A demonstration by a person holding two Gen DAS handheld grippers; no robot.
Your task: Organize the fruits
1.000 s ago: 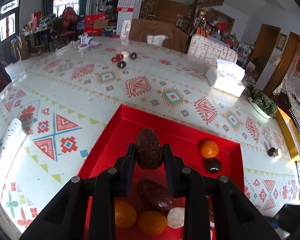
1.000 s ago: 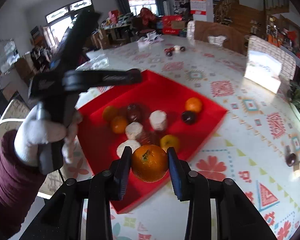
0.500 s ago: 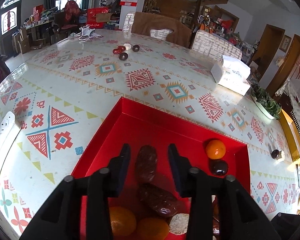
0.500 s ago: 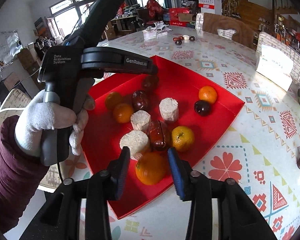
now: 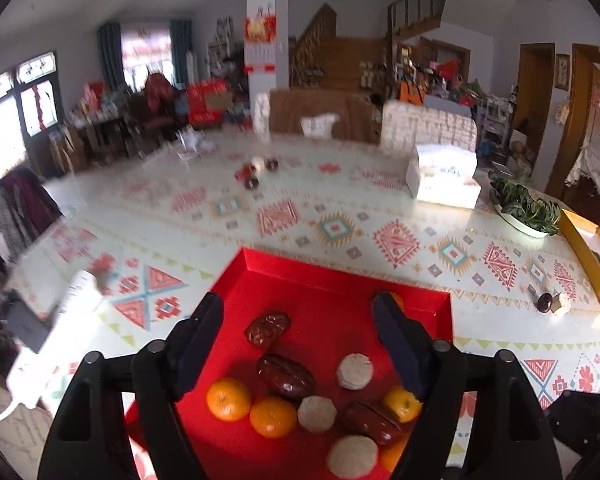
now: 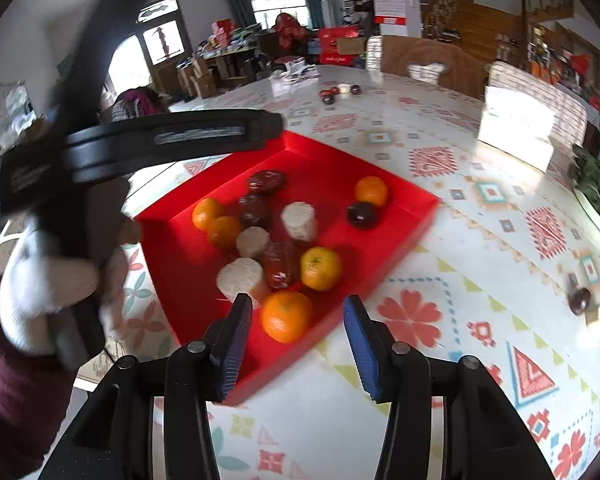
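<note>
A red tray (image 5: 332,292) on the patterned table holds oranges, dark dates and pale round cakes. My left gripper (image 5: 298,303) hovers over it with its jaws opening wide, and nothing is pressed between them. A wrinkled date (image 5: 267,330) lies loose on the tray floor below the gap. In the right wrist view my right gripper (image 6: 296,306) has its jaws opening around an orange (image 6: 286,316) that rests in the near corner of the tray (image 6: 396,216); the pads stand clear of it. The left gripper's black body (image 6: 172,140), held by a gloved hand (image 6: 48,280), crosses the left of that view.
A white tissue box (image 5: 444,178), a dish of greens (image 5: 524,208) and a yellow box (image 5: 588,256) stand at the right. Small dark fruits (image 5: 256,172) lie far across the table, and one more (image 5: 545,303) sits right of the tray. A white power strip (image 5: 60,320) lies on the left.
The left gripper let go of the date, which now lies in the tray, then spread wide and drew back upward. The right gripper released the orange into the tray's near corner.
</note>
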